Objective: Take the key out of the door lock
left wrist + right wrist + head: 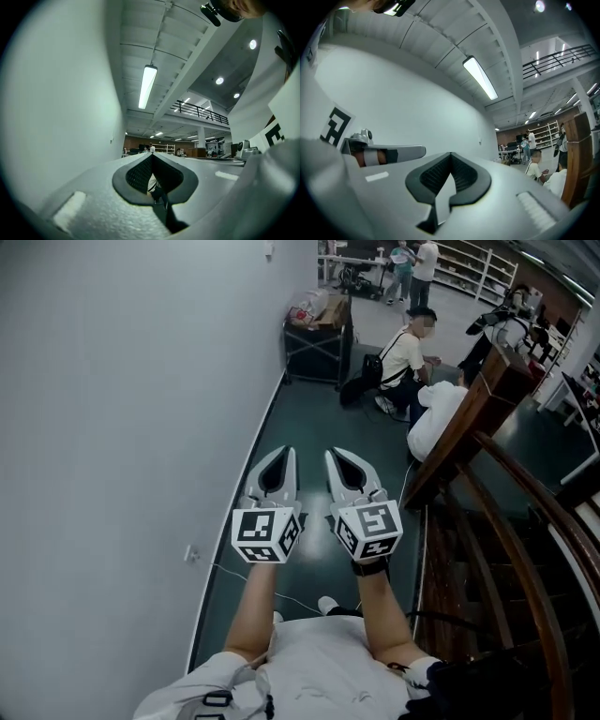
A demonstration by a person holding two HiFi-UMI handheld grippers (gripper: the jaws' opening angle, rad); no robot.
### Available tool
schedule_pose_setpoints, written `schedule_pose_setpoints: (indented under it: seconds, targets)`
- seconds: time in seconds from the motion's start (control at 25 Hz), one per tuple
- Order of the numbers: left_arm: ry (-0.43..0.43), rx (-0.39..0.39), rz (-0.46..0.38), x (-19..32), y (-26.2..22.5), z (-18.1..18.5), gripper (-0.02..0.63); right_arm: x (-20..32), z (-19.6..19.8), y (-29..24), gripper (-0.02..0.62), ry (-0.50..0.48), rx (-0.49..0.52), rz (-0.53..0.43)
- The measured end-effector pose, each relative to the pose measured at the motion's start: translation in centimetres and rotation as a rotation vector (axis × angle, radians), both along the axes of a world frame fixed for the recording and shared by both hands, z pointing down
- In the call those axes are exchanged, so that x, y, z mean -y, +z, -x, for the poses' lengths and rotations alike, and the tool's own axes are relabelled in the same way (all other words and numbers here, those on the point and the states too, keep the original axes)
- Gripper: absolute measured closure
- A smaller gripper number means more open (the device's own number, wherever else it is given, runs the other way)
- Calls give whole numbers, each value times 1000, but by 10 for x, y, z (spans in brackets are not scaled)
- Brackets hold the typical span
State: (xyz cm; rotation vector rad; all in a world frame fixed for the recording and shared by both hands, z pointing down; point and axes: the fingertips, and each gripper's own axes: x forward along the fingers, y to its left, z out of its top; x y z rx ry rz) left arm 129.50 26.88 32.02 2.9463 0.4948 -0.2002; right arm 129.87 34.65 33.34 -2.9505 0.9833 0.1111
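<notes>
Start pose: grey left gripper [281,457] and grey right gripper [339,457] were held out side by side above the dark green floor [309,418], both with jaws pressed together and nothing between them. I found no key or door lock in any view, only the plain pale grey wall [112,381] at left, a brown wooden railing [483,404] at right and a seated person in a white shirt [405,354] far off, so I judged the approach step not yet begun. The next move called for finding the door and facing it, then parting one gripper's jaws before reaching for the key.
</notes>
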Motion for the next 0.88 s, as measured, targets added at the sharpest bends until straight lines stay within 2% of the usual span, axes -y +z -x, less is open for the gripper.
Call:
schedule_pose_setpoints:
  seconds: [0.24,0.44,0.56,0.68,0.8,0.88]
  targets:
    - [16,25,-12,-68,13,-24,605,-64,-25,16,591,15,44,-22]
    - [-3,47,-33,-83,21,-30,604,-78,-33,29,591,-4,81,-25]
    - [-85,56,-60,-50,26,-23,604,-49,-35,28,591,-76,81,-28]
    - [-212,48,-54,10,21,-11,604,11,-33,23,591,-198,61,-27]
    - [-340,30,-58,72,12,15,604,81,-10,17,591,-347,39,-24]
    - [-453,23,-58,120,9,50,604,133,19,14,591,-463,29,-17]
